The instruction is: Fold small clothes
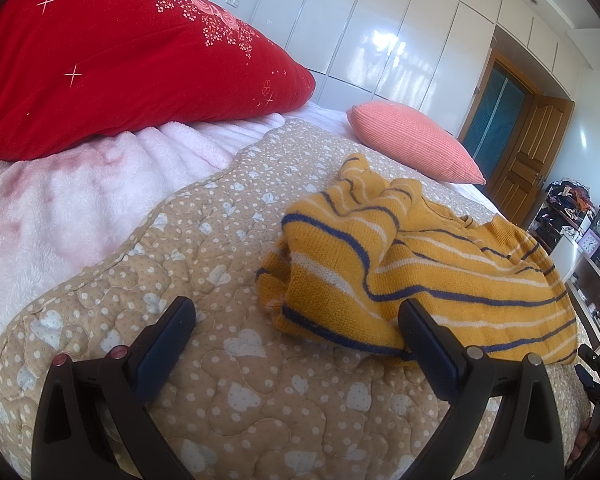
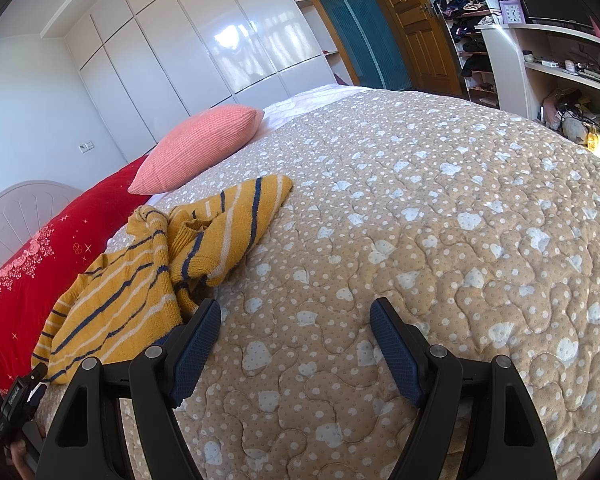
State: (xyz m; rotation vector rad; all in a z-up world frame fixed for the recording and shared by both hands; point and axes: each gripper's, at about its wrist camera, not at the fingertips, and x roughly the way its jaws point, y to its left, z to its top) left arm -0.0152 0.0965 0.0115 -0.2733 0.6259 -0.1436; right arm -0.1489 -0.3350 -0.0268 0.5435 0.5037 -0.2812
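Observation:
A small mustard-yellow knit sweater (image 1: 420, 264) with navy and white stripes lies crumpled on the beige quilted bedspread (image 1: 220, 280). My left gripper (image 1: 296, 312) is open and empty, with the sweater's near edge just ahead of it, toward its right finger. In the right wrist view the same sweater (image 2: 148, 272) lies to the left. My right gripper (image 2: 296, 312) is open and empty over bare quilt (image 2: 420, 220), its left finger close to the sweater's near edge.
A big red pillow (image 1: 120, 60) and a pink fleece blanket (image 1: 80, 208) lie at the bed's head. A pink cushion (image 1: 412, 140) lies beyond the sweater. White wardrobes (image 2: 188, 40), a wooden door (image 2: 420, 20) and cluttered shelves (image 2: 560, 72) stand around the bed.

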